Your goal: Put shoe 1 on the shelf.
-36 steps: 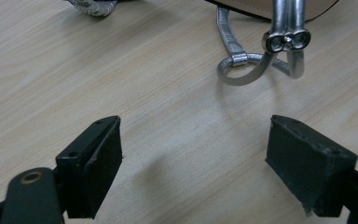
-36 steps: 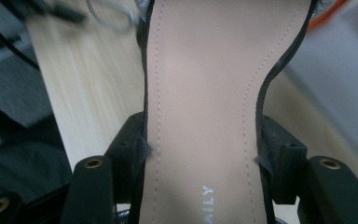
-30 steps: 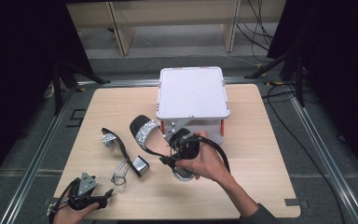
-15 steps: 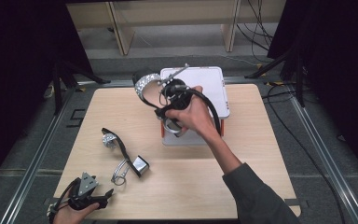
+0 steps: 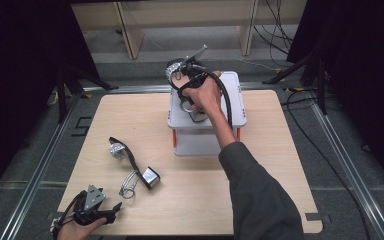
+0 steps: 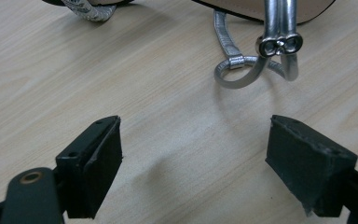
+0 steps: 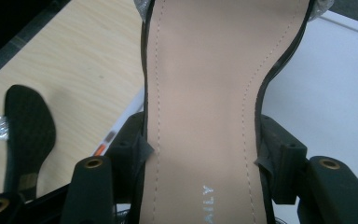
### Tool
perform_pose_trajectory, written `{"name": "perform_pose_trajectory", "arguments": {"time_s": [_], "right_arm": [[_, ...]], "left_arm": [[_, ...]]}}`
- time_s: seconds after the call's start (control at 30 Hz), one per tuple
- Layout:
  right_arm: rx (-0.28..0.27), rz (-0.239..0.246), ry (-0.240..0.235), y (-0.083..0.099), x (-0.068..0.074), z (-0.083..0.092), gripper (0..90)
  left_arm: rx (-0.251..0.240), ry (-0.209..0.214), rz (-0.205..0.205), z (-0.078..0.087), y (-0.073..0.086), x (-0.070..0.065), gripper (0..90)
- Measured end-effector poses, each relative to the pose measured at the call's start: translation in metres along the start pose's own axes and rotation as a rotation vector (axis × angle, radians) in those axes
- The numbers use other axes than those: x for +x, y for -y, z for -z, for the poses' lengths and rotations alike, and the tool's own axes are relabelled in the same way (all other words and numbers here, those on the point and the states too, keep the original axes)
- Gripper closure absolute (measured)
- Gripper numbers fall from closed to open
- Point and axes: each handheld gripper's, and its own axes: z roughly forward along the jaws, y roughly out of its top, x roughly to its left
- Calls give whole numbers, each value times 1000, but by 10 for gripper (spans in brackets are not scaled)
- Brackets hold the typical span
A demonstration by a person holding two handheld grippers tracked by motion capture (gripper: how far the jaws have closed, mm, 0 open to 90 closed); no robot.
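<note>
Taking the white box (image 5: 207, 107) in the middle of the desk (image 5: 280, 170) as the mark: nearest the person, at the desk's near edge and well to the left of the box, the left tongs (image 5: 111, 210) rest low over the wood with their jaws wide apart and nothing between them. Just beyond them, in the left gripper view, lie the silver strap loop and buckle (image 6: 256, 65) of a high-heeled sandal (image 5: 132, 162), which lies on the desk between the left tongs and the box. Farther off, the right tongs (image 5: 187, 75) are held up over the far left corner of the box, gripping a second sandal (image 7: 205, 102) across its sole; the right gripper view shows both pads pressed against the edges of the tan insole. Its silver toe strap (image 5: 172, 71) and thin heel (image 5: 197, 51) reach past the box's far edge.
</note>
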Motion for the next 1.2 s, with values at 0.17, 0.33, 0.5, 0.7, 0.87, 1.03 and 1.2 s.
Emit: {"name": "perform_pose_trajectory", "arguments": {"time_s": [0.17, 0.33, 0.5, 0.7, 0.87, 1.03, 1.2], "right_arm": [[20, -96, 13, -8, -11, -9, 431], [41, -170, 13, -11, -15, -18, 431], [61, -198, 38, -12, -16, -24, 430], [58, -254, 68, -13, -20, -27, 424], [60, -266, 88, -13, -21, -32, 412], [-13, -306, 103, -16, -15, -30, 343], [-36, -286, 78, -18, -12, -21, 292]], "left_arm": [[3, 3, -6, 0, 0, 1, 178], [-2, 2, 3, 0, 0, 0, 178], [-8, 0, 5, 0, 0, 0, 178], [-15, 0, 8, 0, 1, -1, 178], [-14, 3, 8, 0, 1, -1, 178], [-32, 12, 13, -1, 1, -1, 178], [-17, 16, 14, 0, 1, -1, 177]]}}
